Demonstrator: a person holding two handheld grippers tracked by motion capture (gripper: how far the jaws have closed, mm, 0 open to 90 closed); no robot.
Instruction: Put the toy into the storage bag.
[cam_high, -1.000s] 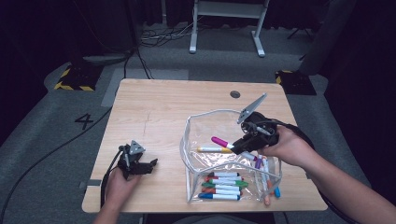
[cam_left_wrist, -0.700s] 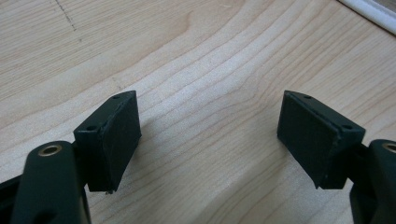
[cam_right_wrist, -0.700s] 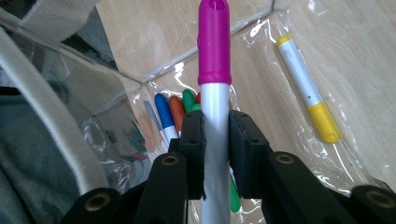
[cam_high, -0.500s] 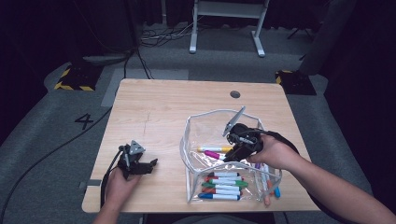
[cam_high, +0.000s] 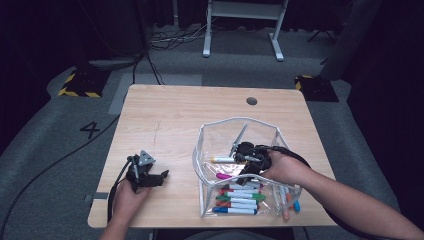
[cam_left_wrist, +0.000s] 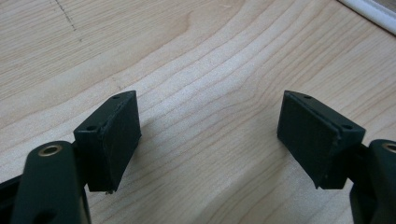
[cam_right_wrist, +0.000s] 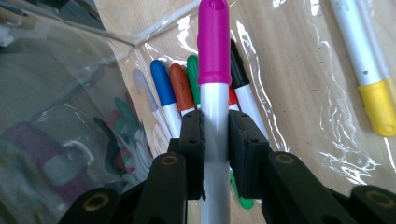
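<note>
1. right gripper (cam_high: 248, 162): since the earlier frame, carried leftward and lower into the clear pouch (cam_high: 210, 131), with the magenta marker (cam_right_wrist: 213, 70) brought along.
2. magenta marker: white barrel clamped between the right gripper's jaws, magenta cap pointing away from the camera, held inside the pouch above the loose markers (cam_high: 239, 198).
3. loose markers: laid side by side at the near end of the pouch; blue, orange, green and black caps seen.
4. yellow marker (cam_right_wrist: 377, 100): laid apart, in the pouch.
5. left gripper (cam_left_wrist: 210, 135): jaws held wide apart, nothing between them, rested on the wooden table (cam_high: 170, 117) left of the pouch; unmoved.
</note>
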